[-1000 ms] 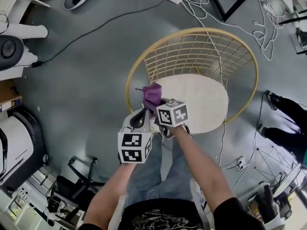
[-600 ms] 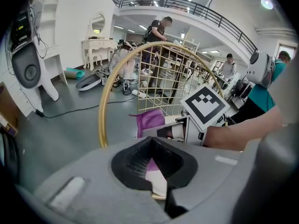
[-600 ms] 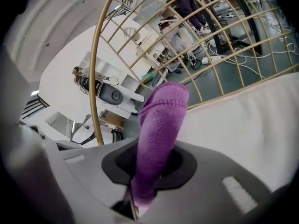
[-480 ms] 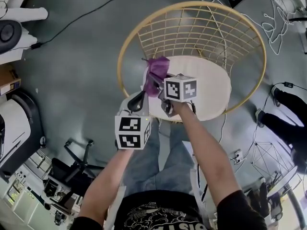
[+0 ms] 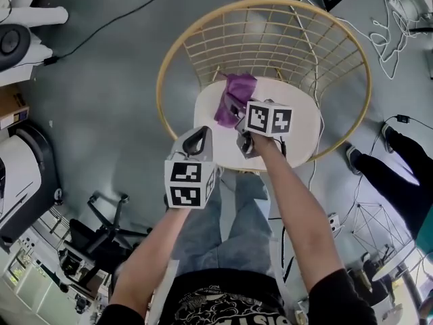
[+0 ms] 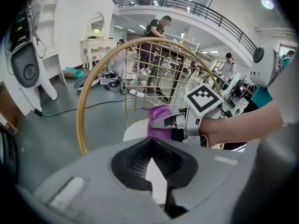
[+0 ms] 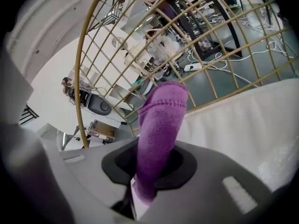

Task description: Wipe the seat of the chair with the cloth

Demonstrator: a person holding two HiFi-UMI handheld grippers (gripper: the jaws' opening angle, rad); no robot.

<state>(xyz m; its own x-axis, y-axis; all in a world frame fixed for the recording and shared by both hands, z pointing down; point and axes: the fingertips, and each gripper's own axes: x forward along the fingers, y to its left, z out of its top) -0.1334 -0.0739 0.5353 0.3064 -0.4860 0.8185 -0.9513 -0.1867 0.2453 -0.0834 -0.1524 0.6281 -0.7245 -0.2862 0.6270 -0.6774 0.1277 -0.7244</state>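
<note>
The chair has a round gold wire back (image 5: 270, 39) and a white seat (image 5: 304, 124). A purple cloth (image 5: 233, 99) hangs over the seat's left rear part, with my right gripper (image 5: 237, 112) shut on it. In the right gripper view the cloth (image 7: 161, 125) sticks up from between the jaws of the right gripper (image 7: 145, 190), with the seat (image 7: 243, 120) just beyond. My left gripper (image 5: 198, 139) is shut and holds nothing, near the seat's front left edge. The left gripper view shows its closed jaws (image 6: 156, 181) low, with the cloth (image 6: 158, 112) and seat (image 6: 135, 130) ahead.
White cables (image 5: 392, 19) and a black cable (image 5: 122, 19) lie on the grey floor behind the chair. A person's legs (image 5: 385, 175) stand at the right. An office chair base (image 5: 101, 215) and a white machine (image 5: 20, 181) are at the left.
My right gripper has carried the cloth forward, from the seat's front edge to over its rear left part. The left gripper has stayed near the front edge.
</note>
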